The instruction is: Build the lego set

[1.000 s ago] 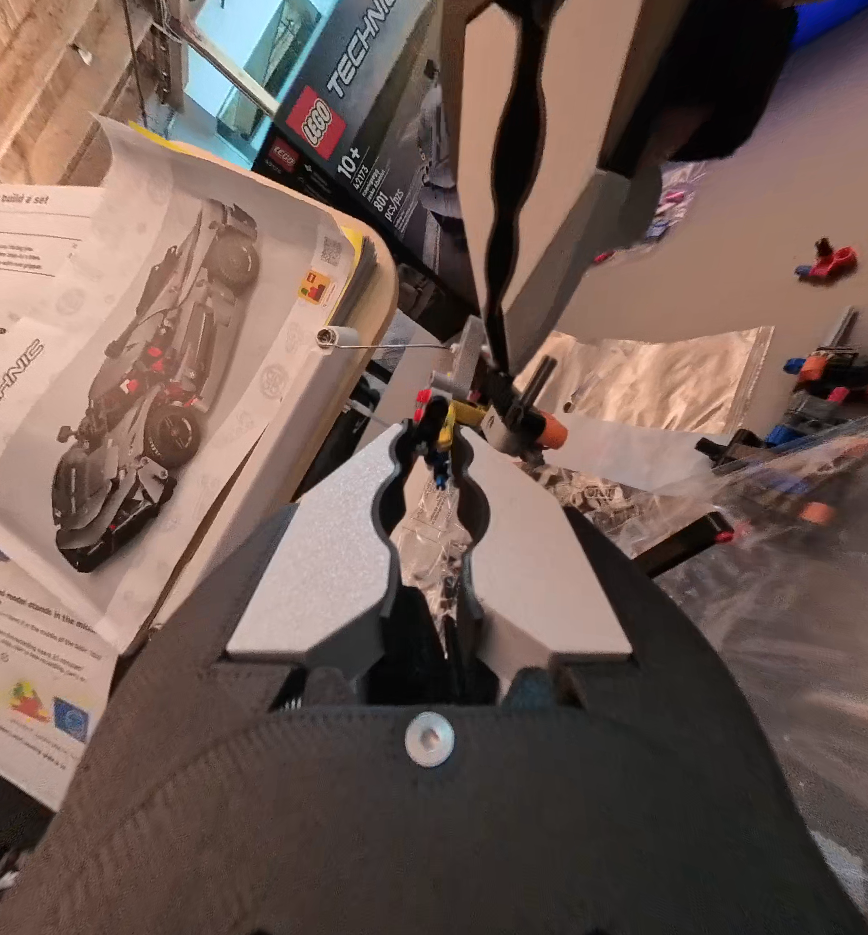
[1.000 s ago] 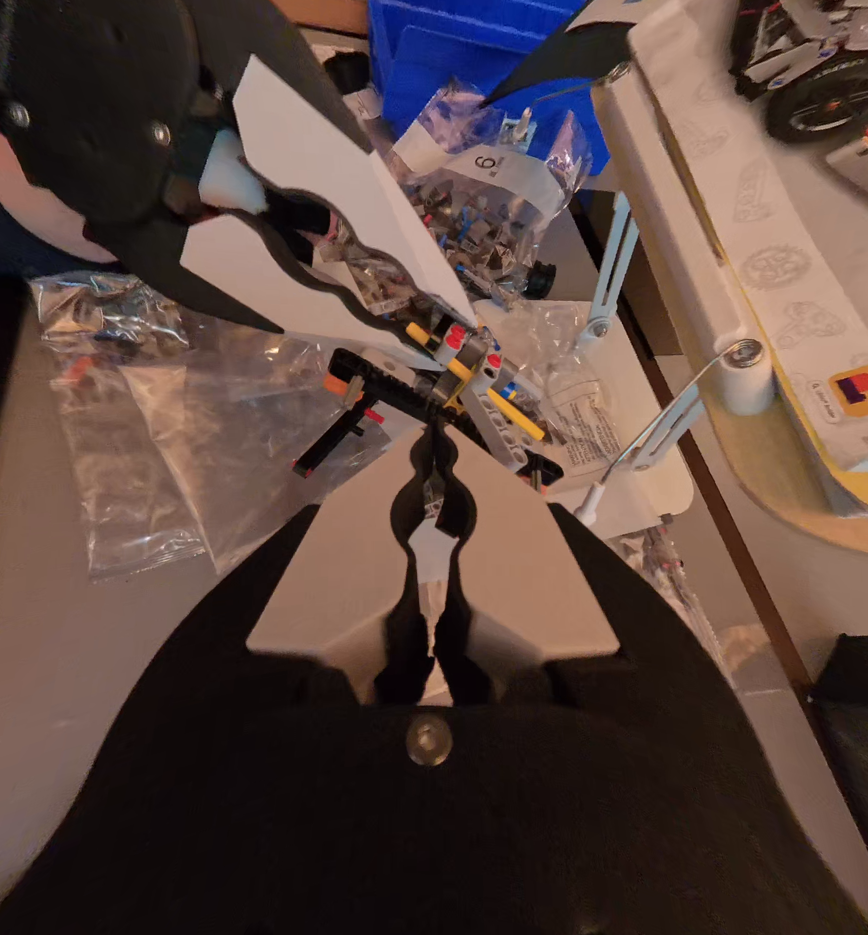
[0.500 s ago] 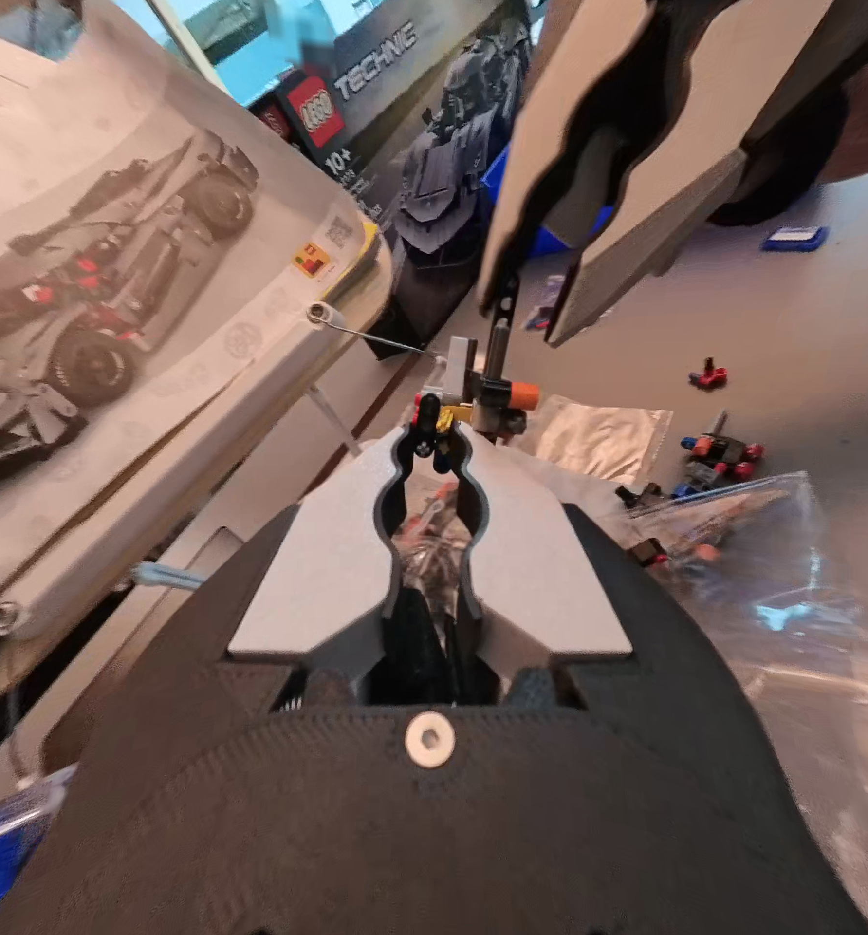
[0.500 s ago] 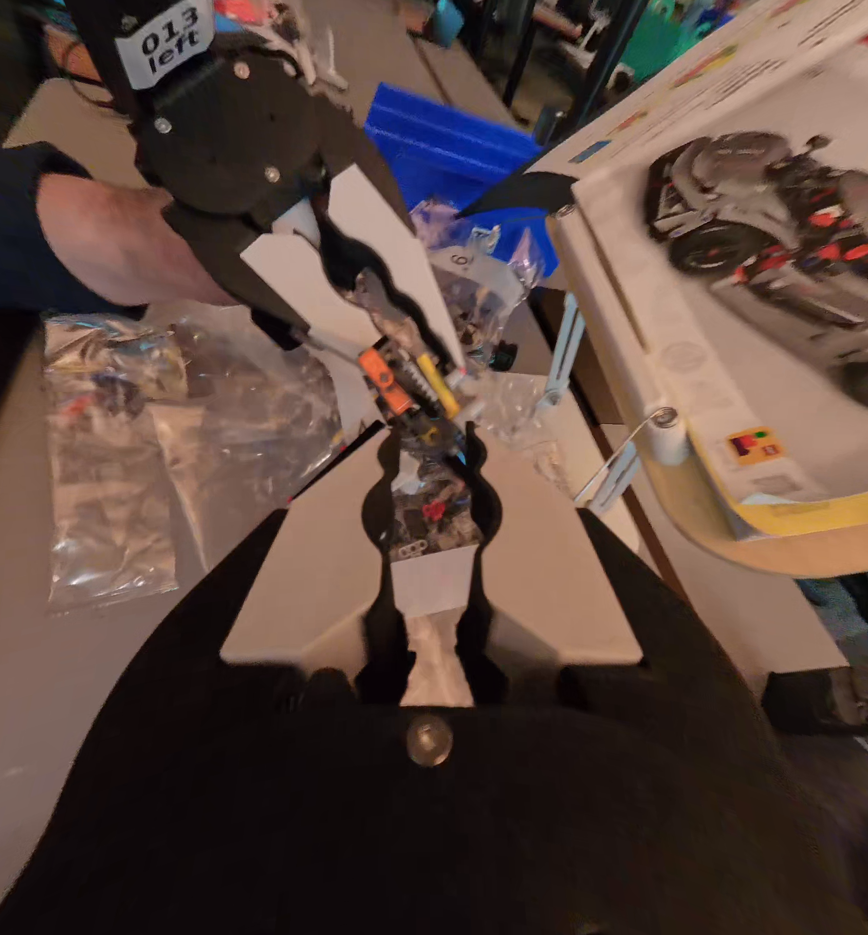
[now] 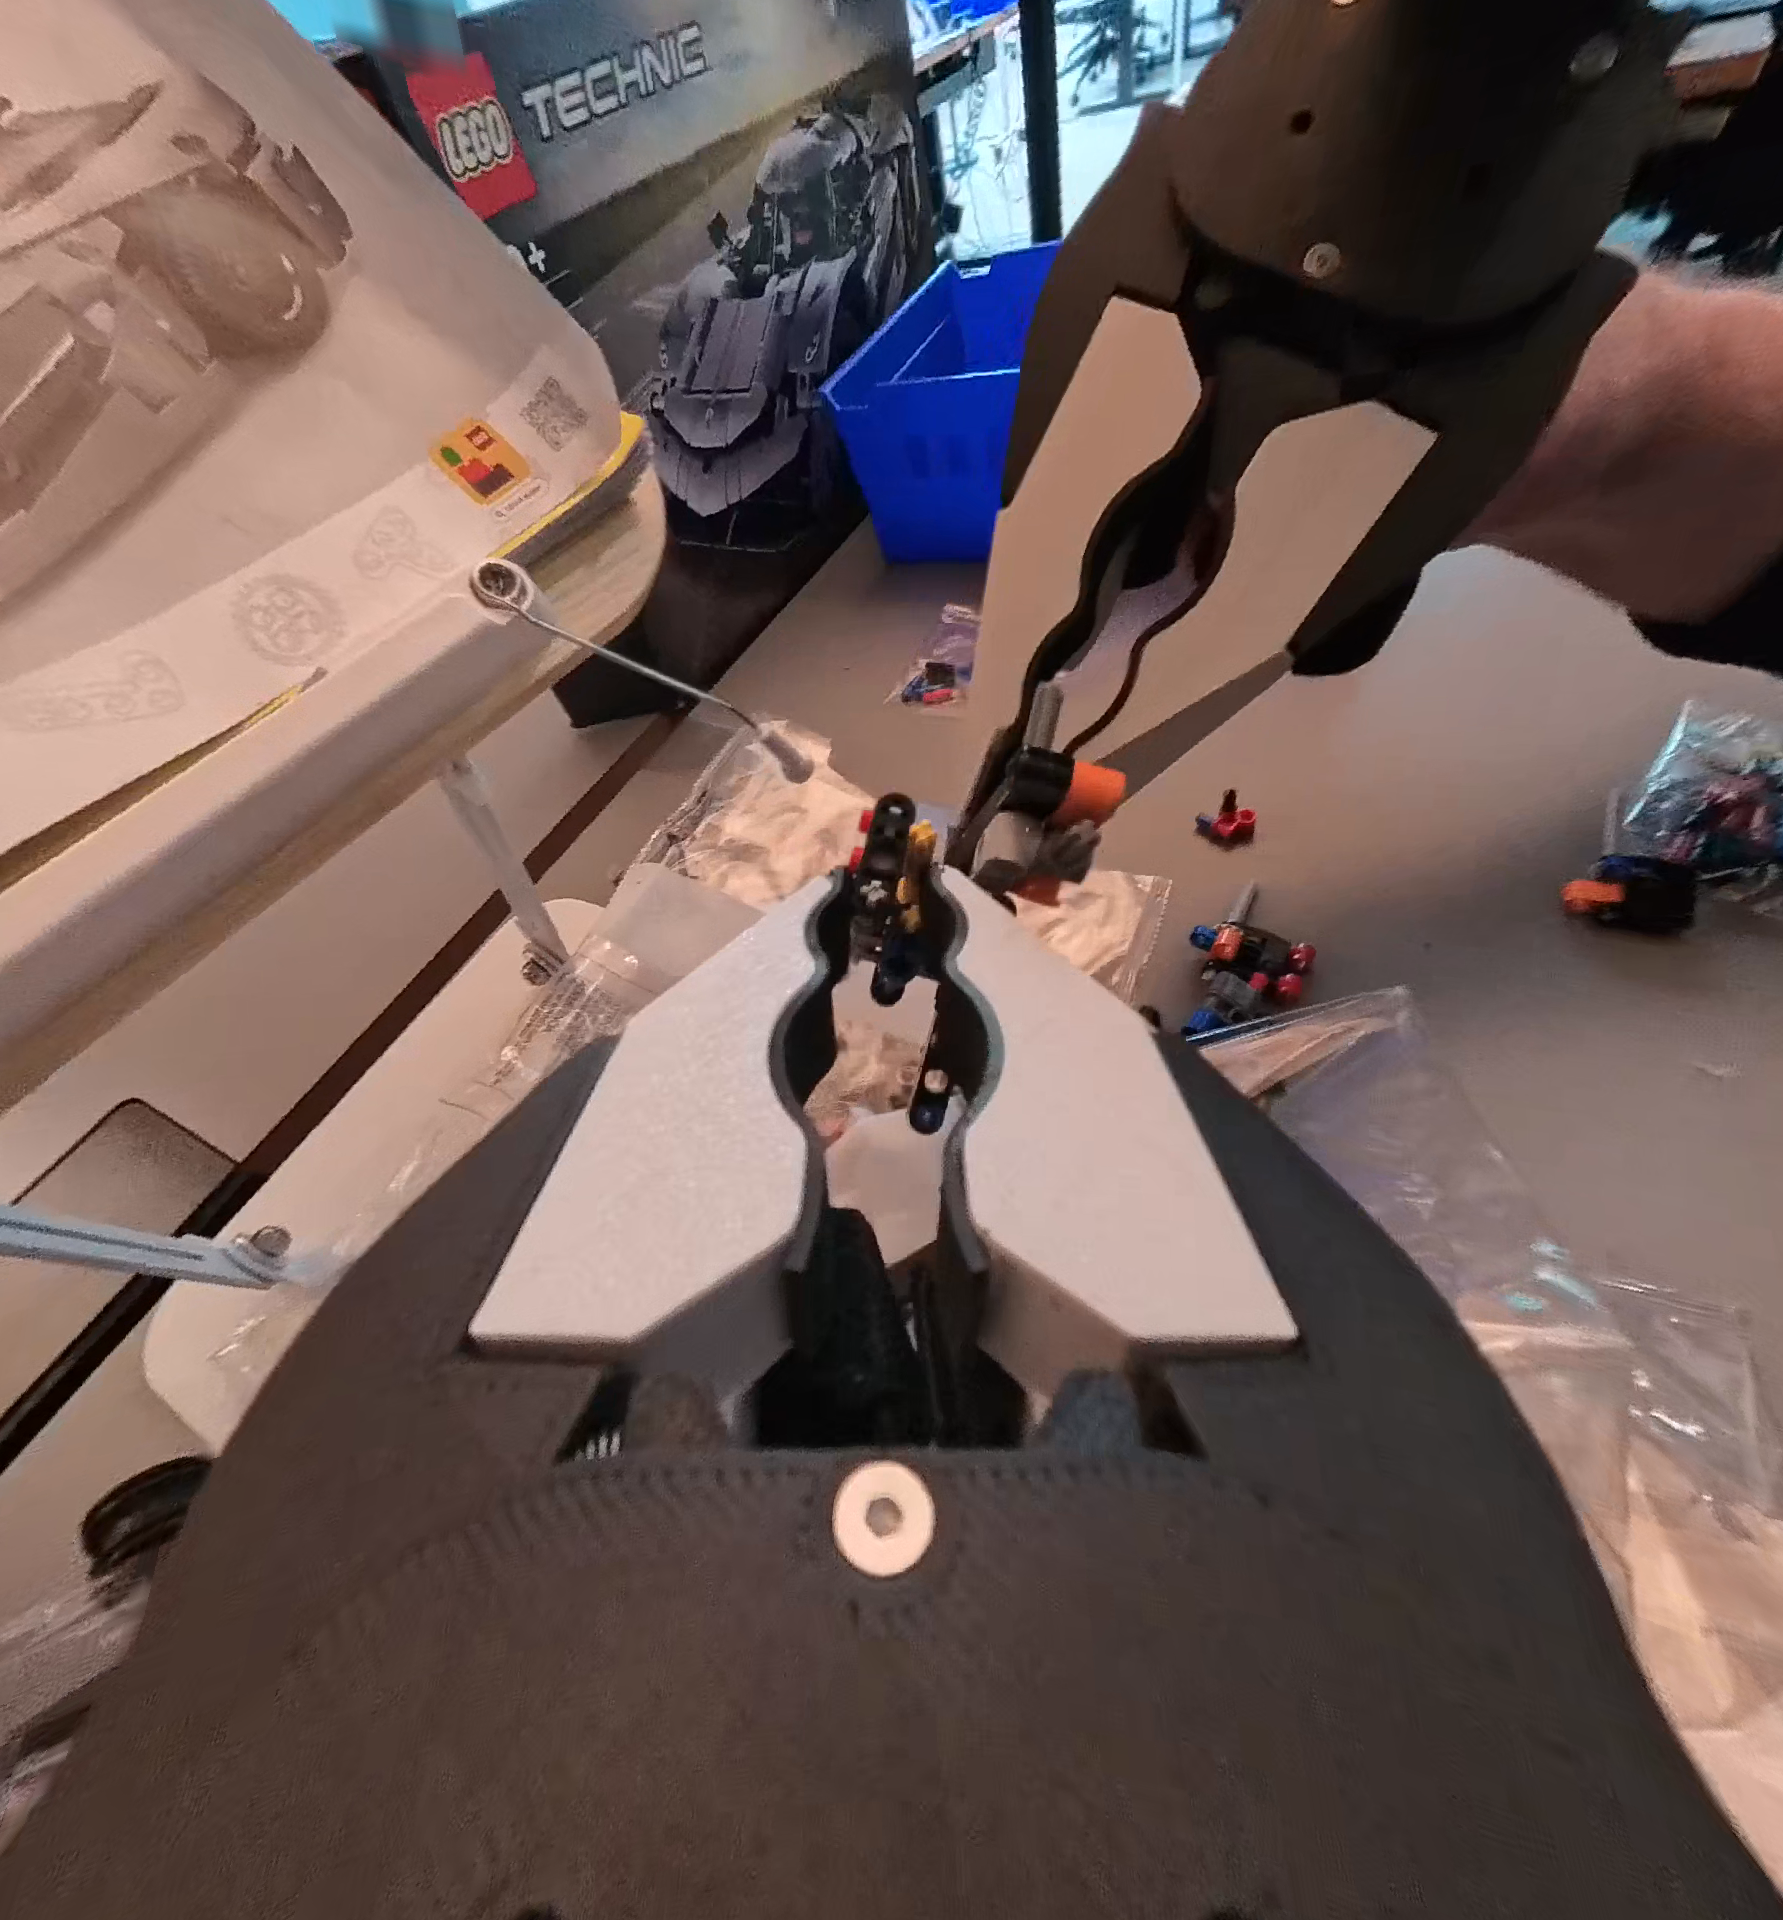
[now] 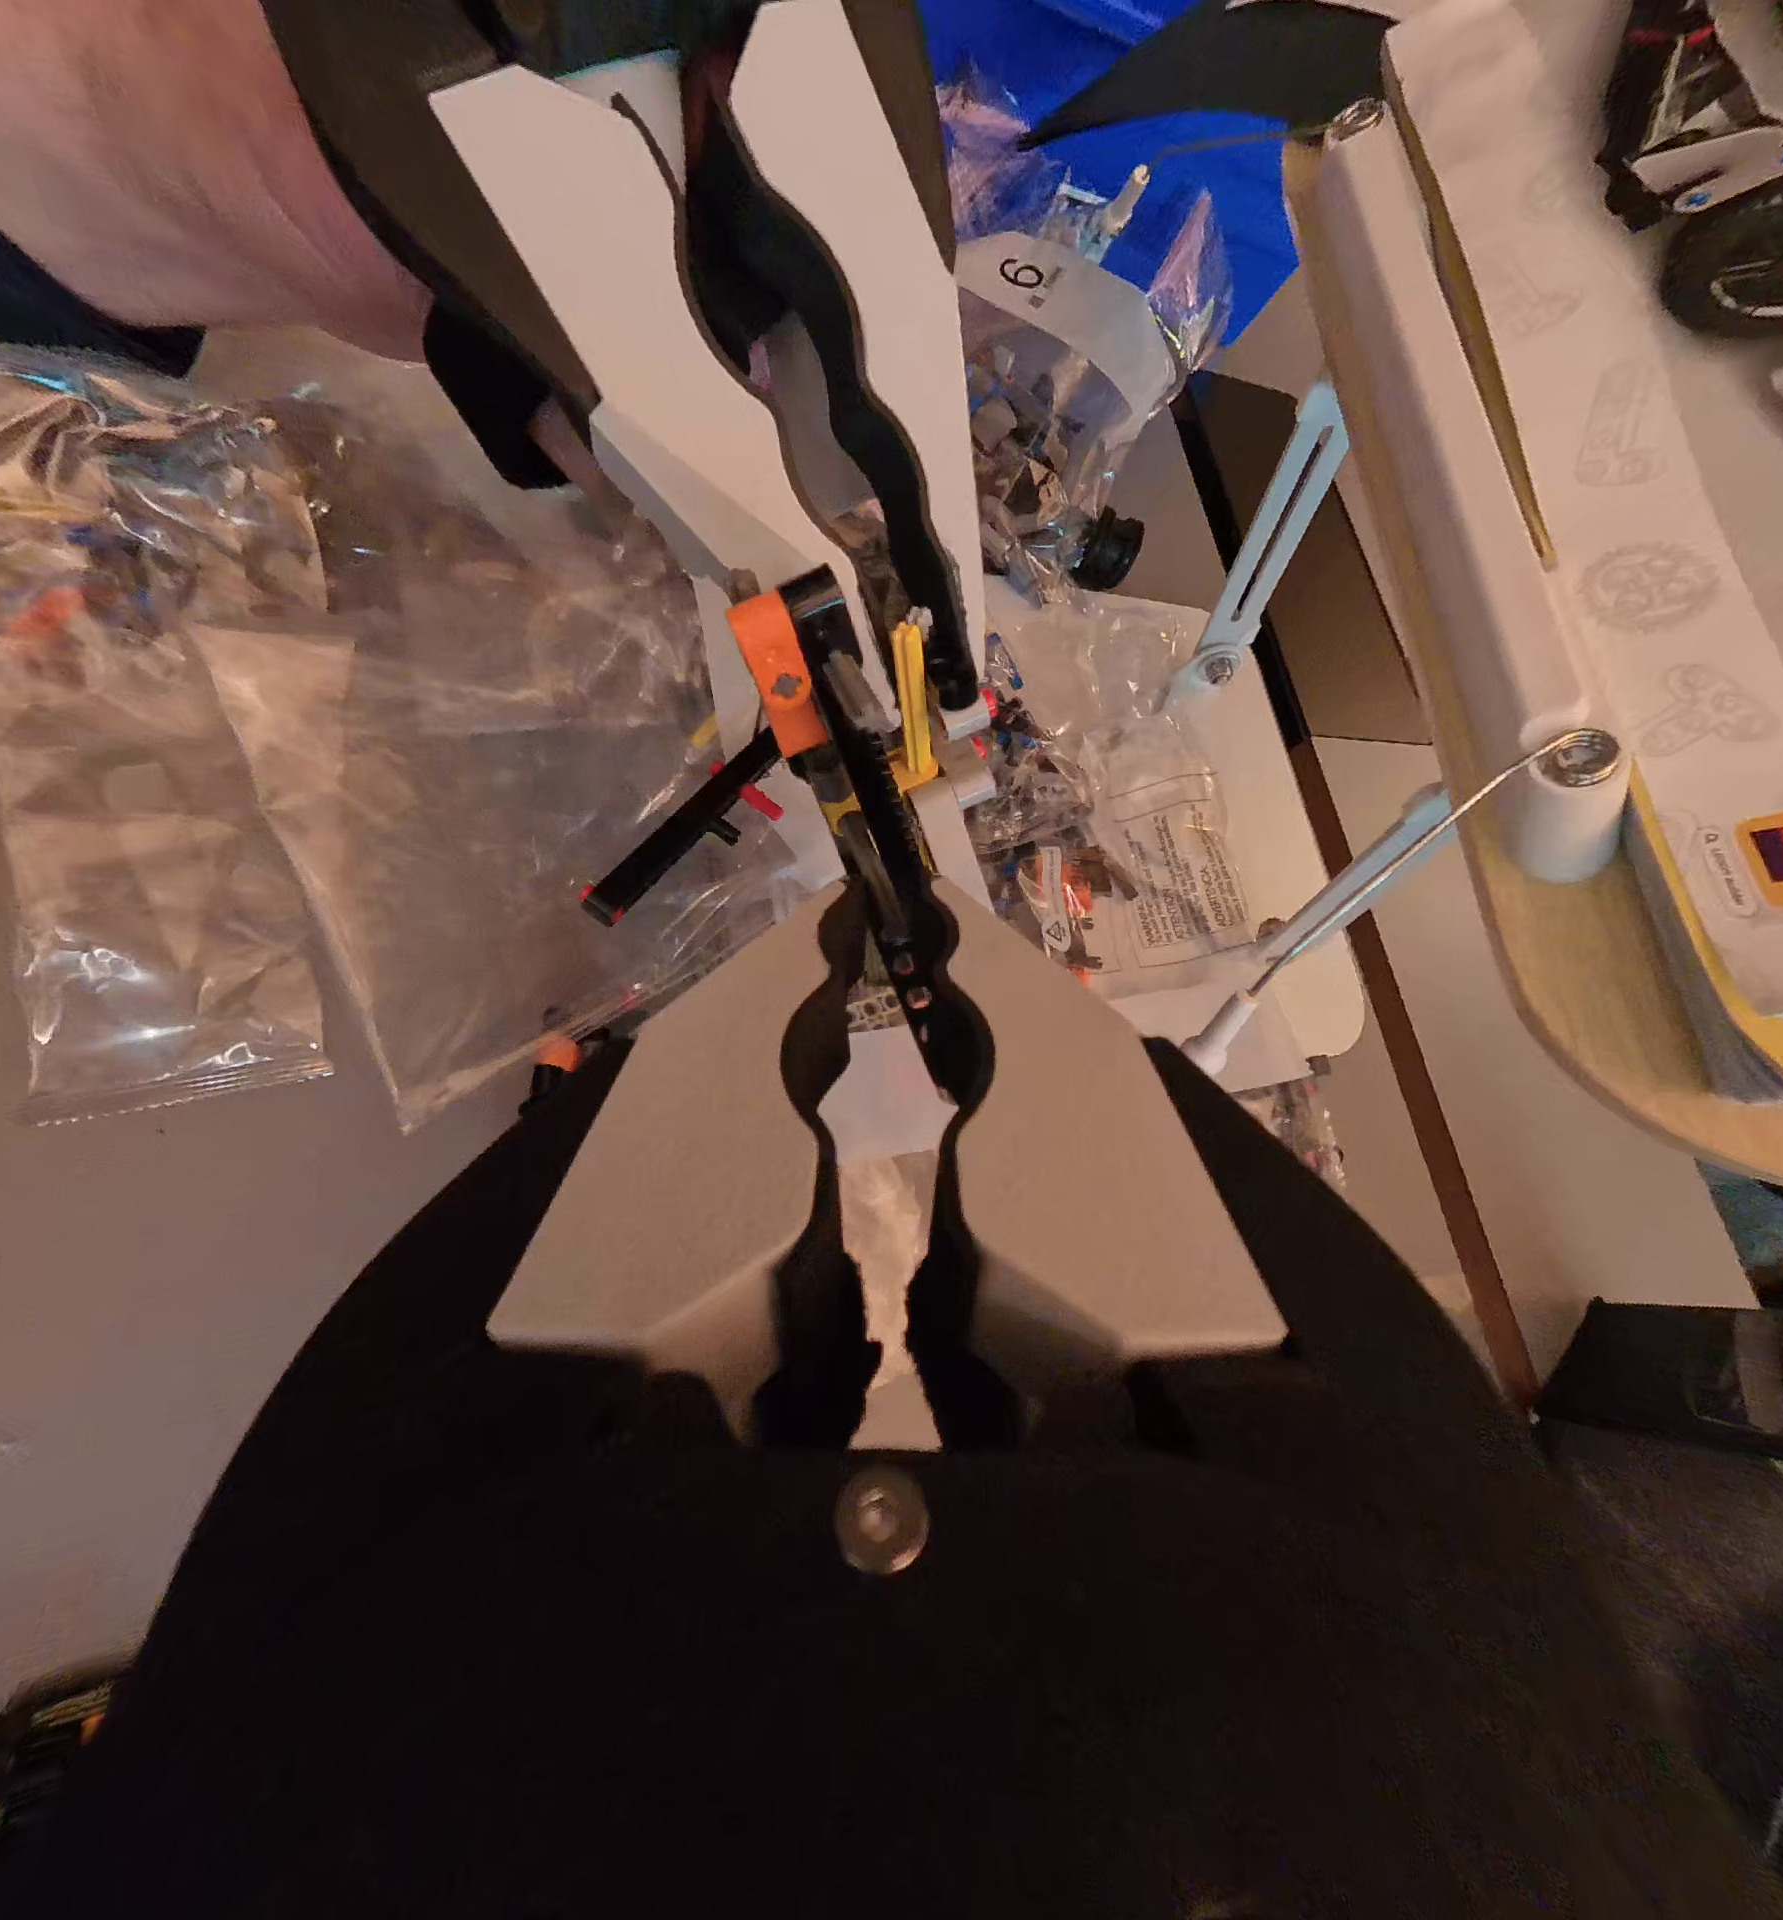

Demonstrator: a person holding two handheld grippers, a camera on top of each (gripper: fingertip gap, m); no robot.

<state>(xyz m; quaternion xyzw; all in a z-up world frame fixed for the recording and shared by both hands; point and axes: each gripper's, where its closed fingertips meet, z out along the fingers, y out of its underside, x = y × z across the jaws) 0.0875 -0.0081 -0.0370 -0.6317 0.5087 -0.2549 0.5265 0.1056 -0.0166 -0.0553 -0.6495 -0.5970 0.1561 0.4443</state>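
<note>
A small Lego assembly (image 5: 895,868) of black beams, a yellow axle and an orange connector (image 6: 778,675) hangs in the air between both grippers. My left gripper (image 5: 892,888) is shut on its black and yellow end. My right gripper (image 6: 887,909) is shut on its long black beam (image 6: 892,831). In the left wrist view the right gripper (image 5: 1022,795) comes down from the upper right, held by a hand, with its tips at the orange connector (image 5: 1089,790). In the right wrist view the left gripper (image 6: 897,665) comes in from the top.
The instruction booklet (image 5: 243,468) lies on a wooden stand at the left, with the set's box (image 5: 679,208) and a blue bin (image 5: 928,416) behind. Clear bags of parts (image 6: 191,727) lie on the grey table (image 5: 1489,1091). Loose small sub-assemblies (image 5: 1251,966) sit at the right. Both grippers' tips are close together, under 4 cm apart.
Both grippers have turned and tilted with the assembly between them. The black beam now sits deeper between my right fingers, which have closed in on it. The left grip is unchanged.
</note>
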